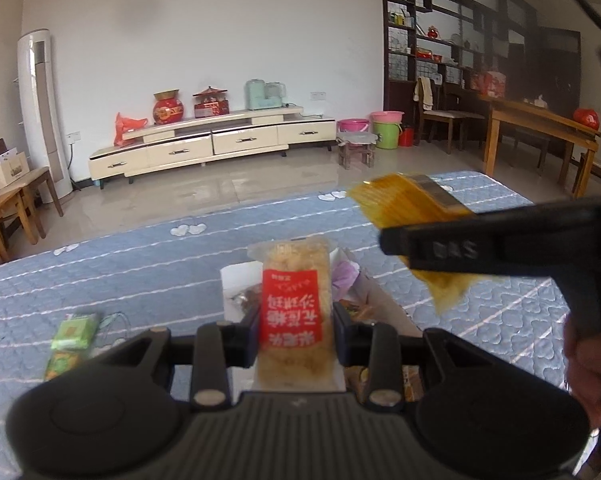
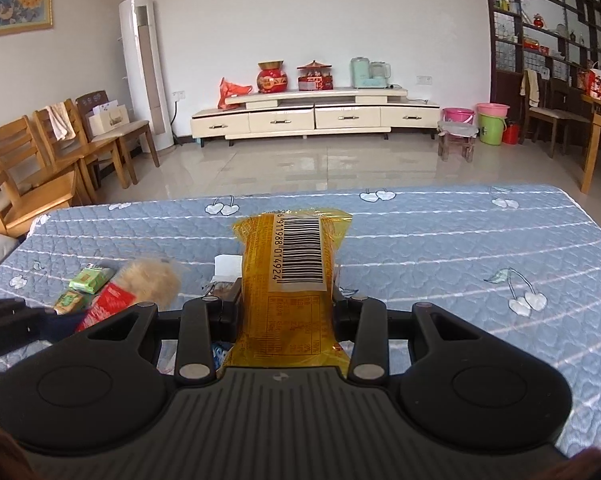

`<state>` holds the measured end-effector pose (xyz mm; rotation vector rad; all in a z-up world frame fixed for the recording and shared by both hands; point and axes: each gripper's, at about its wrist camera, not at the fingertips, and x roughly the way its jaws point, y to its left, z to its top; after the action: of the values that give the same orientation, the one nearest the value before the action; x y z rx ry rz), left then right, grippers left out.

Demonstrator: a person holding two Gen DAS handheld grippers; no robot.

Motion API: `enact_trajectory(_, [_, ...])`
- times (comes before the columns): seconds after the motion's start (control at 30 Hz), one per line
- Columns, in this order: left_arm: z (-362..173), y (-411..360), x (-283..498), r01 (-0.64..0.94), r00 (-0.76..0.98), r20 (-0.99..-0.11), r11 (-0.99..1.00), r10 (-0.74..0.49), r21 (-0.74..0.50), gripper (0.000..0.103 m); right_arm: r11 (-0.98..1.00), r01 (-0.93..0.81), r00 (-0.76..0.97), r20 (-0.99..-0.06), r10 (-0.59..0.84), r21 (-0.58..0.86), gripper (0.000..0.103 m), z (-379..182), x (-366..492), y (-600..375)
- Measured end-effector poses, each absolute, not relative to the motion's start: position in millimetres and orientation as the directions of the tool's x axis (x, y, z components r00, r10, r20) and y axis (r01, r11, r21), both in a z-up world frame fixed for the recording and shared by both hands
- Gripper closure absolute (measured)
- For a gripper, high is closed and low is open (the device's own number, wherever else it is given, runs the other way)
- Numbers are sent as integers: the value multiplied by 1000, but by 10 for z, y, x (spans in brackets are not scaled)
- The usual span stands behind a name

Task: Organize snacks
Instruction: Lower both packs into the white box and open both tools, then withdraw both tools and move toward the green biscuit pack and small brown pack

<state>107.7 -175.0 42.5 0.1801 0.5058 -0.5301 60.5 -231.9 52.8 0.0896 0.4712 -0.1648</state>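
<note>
My left gripper (image 1: pixel 295 326) is shut on a clear packet of pale puffed snack with a red label (image 1: pixel 292 304), held upright above the blue quilted table. My right gripper (image 2: pixel 285 316) is shut on a yellow snack packet (image 2: pixel 290 276) with a barcode facing up. In the left wrist view the right gripper's black finger (image 1: pixel 480 246) crosses at the right with the yellow packet (image 1: pixel 404 208) in it. In the right wrist view the puffed snack (image 2: pixel 140 284) shows blurred at the left. Green packets (image 2: pixel 90 278) lie on the quilt at the left.
A white box with several wrapped snacks (image 1: pixel 240 280) sits on the blue quilt (image 2: pixel 460 248) just beyond both grippers. Green packets (image 1: pixel 74 332) lie left of it. A hand (image 1: pixel 584 368) shows at the right edge. Wooden chairs (image 2: pixel 40 160) stand left of the table.
</note>
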Motion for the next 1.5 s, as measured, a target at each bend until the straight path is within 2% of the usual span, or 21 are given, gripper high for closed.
enact_trajectory(0.4, [308, -1901, 1214, 572, 696, -536, 820, -478, 12, 69, 991, 127, 867, -489, -95, 33, 56, 476, 994, -2318])
enact_trajectory(0.43, [296, -1907, 1218, 576, 692, -537, 817, -483, 8, 69, 992, 122, 869, -487, -90, 33, 53, 483, 1005, -2322])
enact_trajectory(0.5, [273, -1920, 1232, 588, 676, -546, 809, -494, -3, 69, 993, 118, 874, -477, -90, 30, 35, 488, 1031, -2334])
enact_trajectory(0.53, [264, -1922, 1235, 595, 668, -548, 804, -504, -15, 69, 993, 116, 879, -469, -86, 36, 23, 500, 1012, -2340])
enact_trajectory(0.73, [250, -1990, 1199, 644, 615, -553, 763, -562, -60, 68, 988, 149, 898, -424, -113, 52, 21, 555, 841, -2364])
enact_trajectory(0.77, [255, -1998, 1194, 653, 604, -552, 754, -575, -72, 66, 986, 157, 901, -417, -122, 51, 20, 570, 801, -2358])
enact_trajectory(0.83, [279, -1995, 1169, 647, 610, -547, 759, -574, -75, 39, 985, 165, 904, -407, -134, 43, 19, 594, 747, -2333])
enact_trajectory(0.9, [317, -1948, 1152, 639, 627, -530, 766, -571, -71, 33, 985, 171, 905, -400, -147, 26, 14, 615, 661, -2298])
enact_trajectory(1.13, [481, -1608, 1155, 558, 694, -512, 827, -507, -64, 31, 976, 219, 907, -372, -198, 15, 0, 657, 507, -2175])
enact_trajectory(1.5, [529, -777, 1155, 369, 797, -501, 929, -338, -39, 27, 980, 197, 907, -383, -172, 25, 0, 507, 420, -1787])
